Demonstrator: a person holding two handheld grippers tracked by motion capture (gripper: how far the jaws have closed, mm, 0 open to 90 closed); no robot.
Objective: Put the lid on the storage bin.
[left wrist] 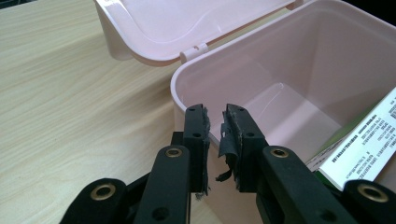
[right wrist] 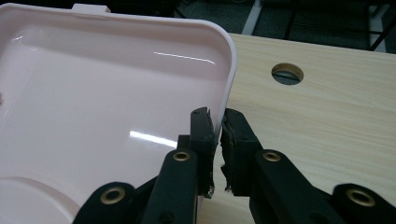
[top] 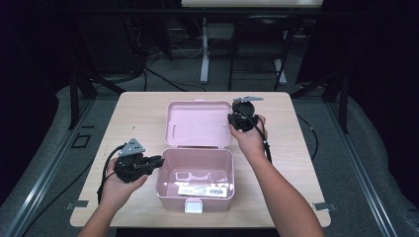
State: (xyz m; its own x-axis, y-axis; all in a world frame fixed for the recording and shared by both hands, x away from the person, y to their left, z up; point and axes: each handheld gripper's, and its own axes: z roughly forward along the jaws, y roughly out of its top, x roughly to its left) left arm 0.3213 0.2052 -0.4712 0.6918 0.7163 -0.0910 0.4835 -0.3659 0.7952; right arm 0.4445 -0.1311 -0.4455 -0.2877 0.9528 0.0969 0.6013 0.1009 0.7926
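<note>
**Lid gripped, box steadied**

The pink box [top: 195, 180] sits mid-table, its lid [top: 199, 123] thrown open and lying back behind it. The right gripper [right wrist: 217, 122] pinches the lid's right rim, jaws nearly together on the thin edge. The left gripper [left wrist: 215, 122] clamps the box's left wall, one jaw inside, one outside. A card [top: 202, 190] lies inside. This looks like the start of closing: next, swing the lid forward over the hinge while the left holds firm.
</note>
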